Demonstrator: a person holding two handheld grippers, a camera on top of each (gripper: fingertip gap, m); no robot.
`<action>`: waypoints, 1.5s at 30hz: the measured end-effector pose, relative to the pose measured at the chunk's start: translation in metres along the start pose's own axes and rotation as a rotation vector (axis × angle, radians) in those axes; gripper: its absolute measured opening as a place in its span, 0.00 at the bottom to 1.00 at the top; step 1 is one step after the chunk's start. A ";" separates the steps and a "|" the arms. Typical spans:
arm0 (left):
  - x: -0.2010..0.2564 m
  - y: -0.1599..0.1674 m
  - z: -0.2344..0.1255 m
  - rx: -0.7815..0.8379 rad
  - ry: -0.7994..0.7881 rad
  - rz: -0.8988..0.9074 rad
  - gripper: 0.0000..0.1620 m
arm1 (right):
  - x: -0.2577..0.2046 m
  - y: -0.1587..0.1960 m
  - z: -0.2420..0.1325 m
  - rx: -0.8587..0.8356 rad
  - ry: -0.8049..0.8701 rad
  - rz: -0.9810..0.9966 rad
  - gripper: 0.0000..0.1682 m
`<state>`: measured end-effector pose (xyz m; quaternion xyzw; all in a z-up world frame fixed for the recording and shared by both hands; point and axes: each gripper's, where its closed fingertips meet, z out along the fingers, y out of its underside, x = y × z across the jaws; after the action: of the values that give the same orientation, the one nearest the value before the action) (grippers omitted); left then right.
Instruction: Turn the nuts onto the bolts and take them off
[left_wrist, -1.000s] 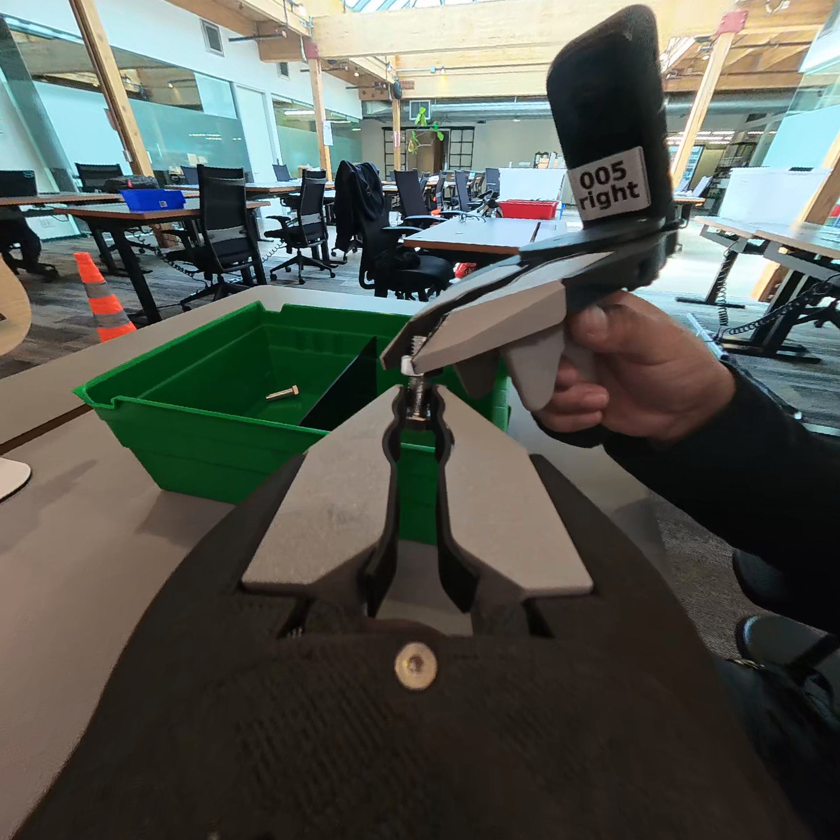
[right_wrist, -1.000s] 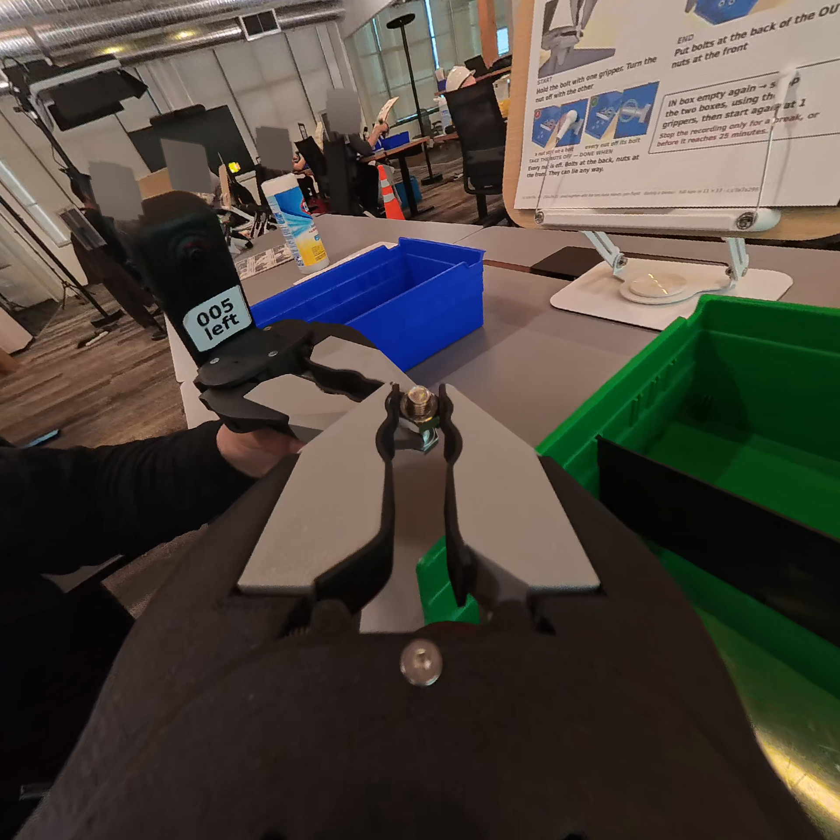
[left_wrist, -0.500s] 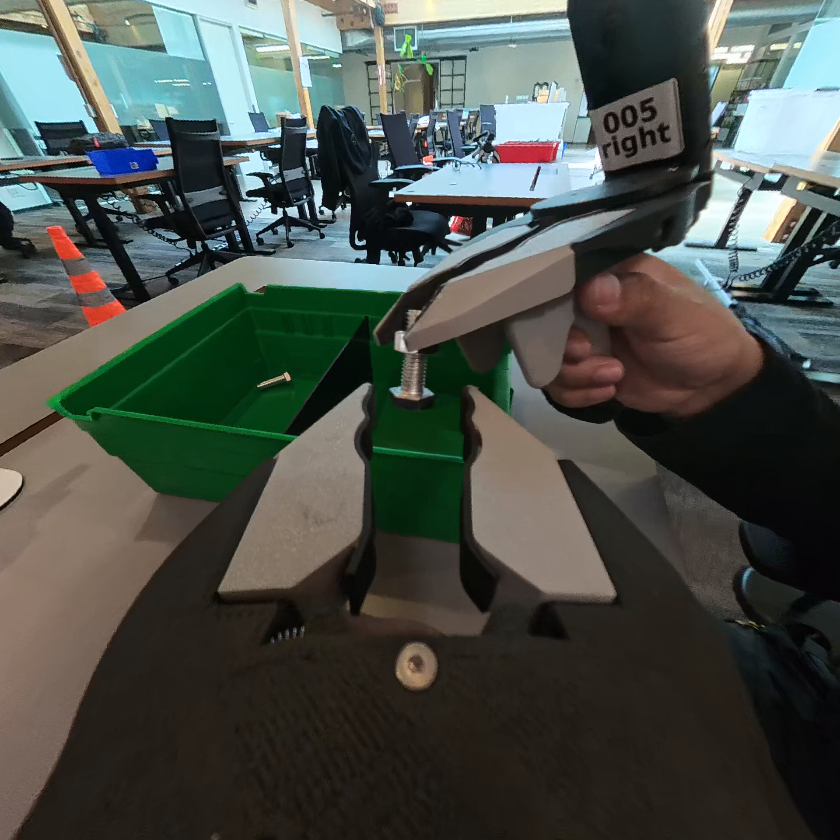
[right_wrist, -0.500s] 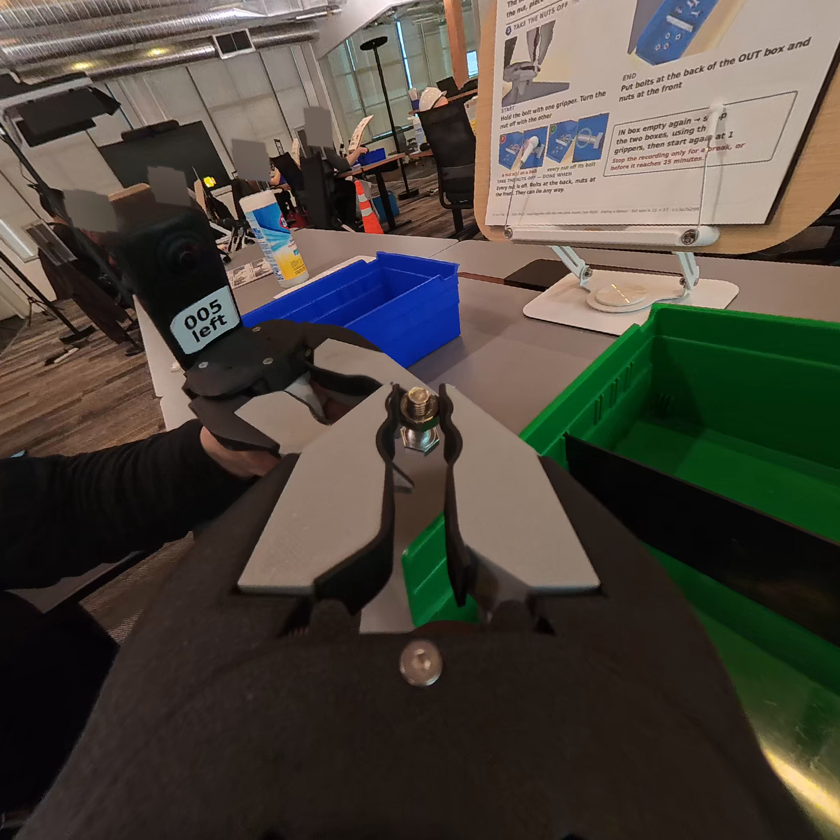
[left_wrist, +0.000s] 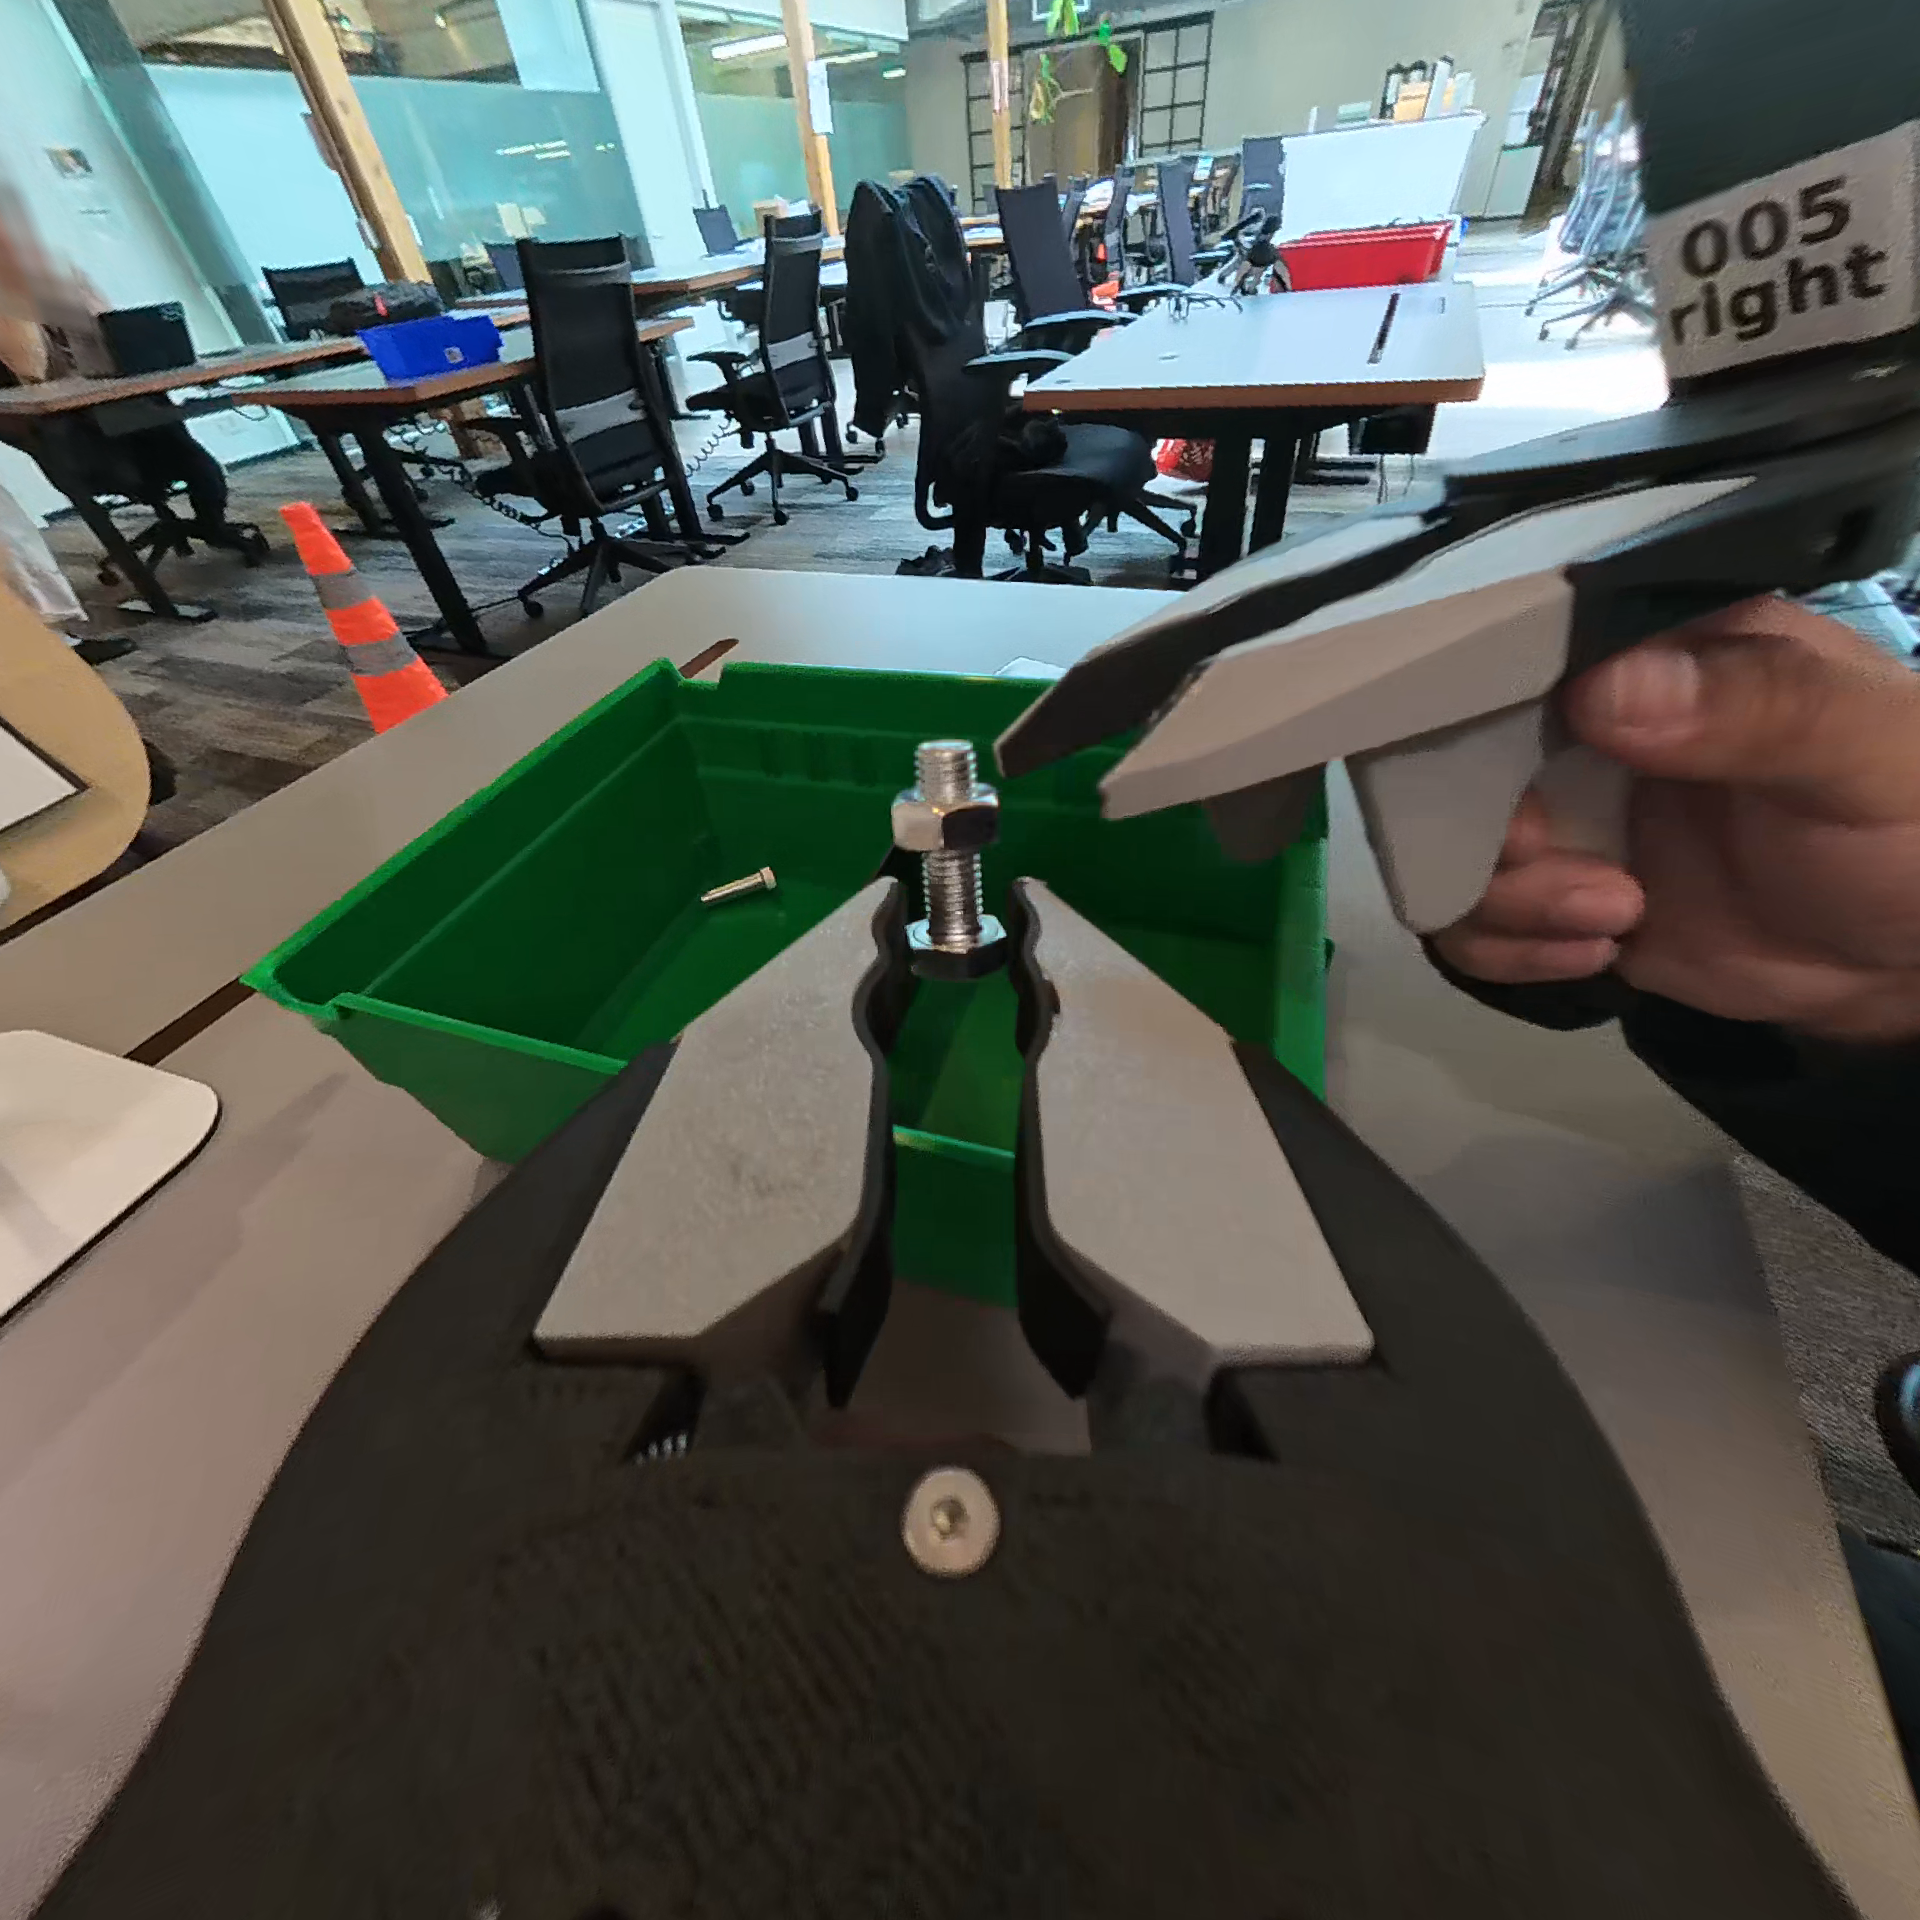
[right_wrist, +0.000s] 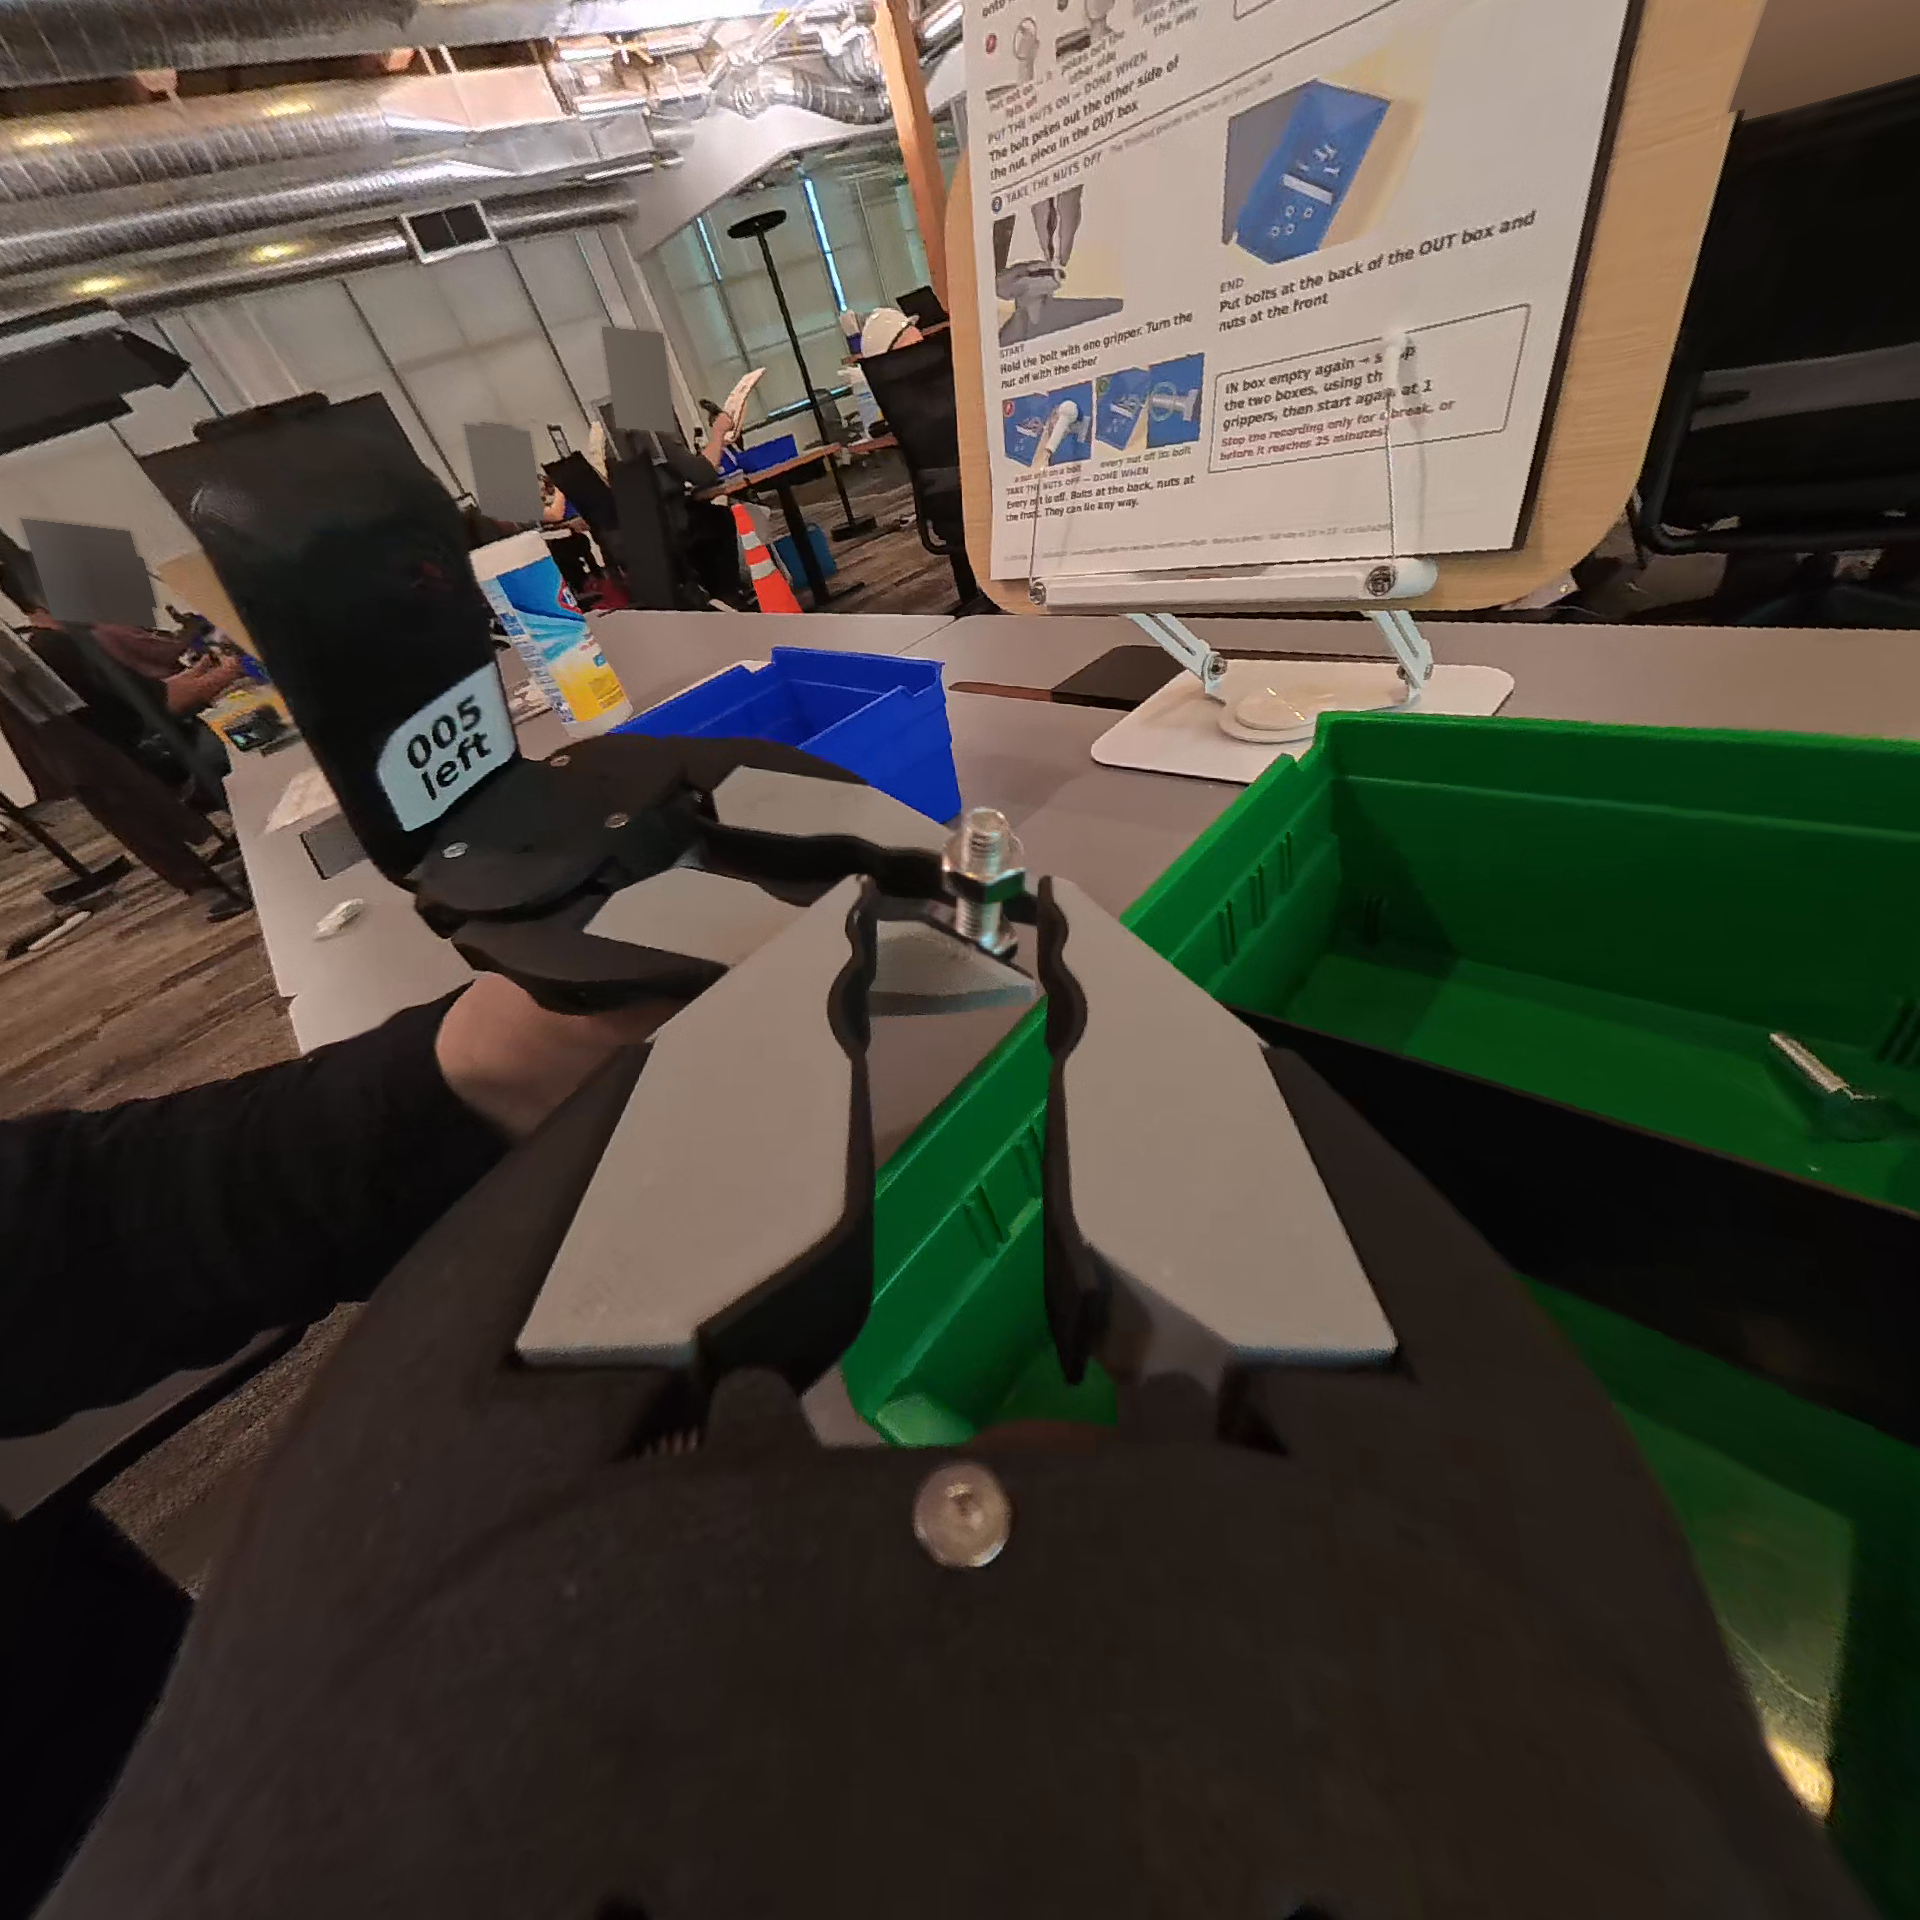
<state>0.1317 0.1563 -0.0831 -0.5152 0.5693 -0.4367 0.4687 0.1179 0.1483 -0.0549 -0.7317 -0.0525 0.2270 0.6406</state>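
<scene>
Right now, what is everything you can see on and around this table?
Bolt: one, silver, upright, head gripped in the left claw.
Nut: one, silver, partway up that bolt.
Loose bolt: one, silver, lying in the green bin.
Green bin: one, on the table, black divider inside.
Blue bin: one, farther back.
Wipes tub: one, white and blue.
Instruction sheet: one, on a stand.
Traffic cone: one, orange, on the floor.
Left claw: shut on the bolt.
Right claw: open, empty, beside the bolt.

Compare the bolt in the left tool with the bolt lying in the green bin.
The held bolt stands upright, head clamped in the left tool; the bin bolt lies flat on the green bin's floor. The held bolt carries a nut; the bin bolt shows none. Both are silver.
</scene>
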 end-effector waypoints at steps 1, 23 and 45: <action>0.001 0.002 0.001 -0.006 0.003 0.007 0.10 | 0.000 0.001 0.001 -0.006 0.002 -0.007 0.15; 0.005 -0.014 0.022 -0.023 0.034 0.053 0.10 | 0.026 -0.026 -0.021 0.130 0.119 -0.018 0.25; 0.029 -0.017 0.032 -0.071 0.084 0.190 0.10 | 0.009 -0.014 -0.001 0.070 0.037 -0.050 0.25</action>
<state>0.1649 0.1258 -0.0746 -0.4563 0.6498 -0.3911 0.4653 0.1292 0.1530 -0.0439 -0.7113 -0.0509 0.1988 0.6723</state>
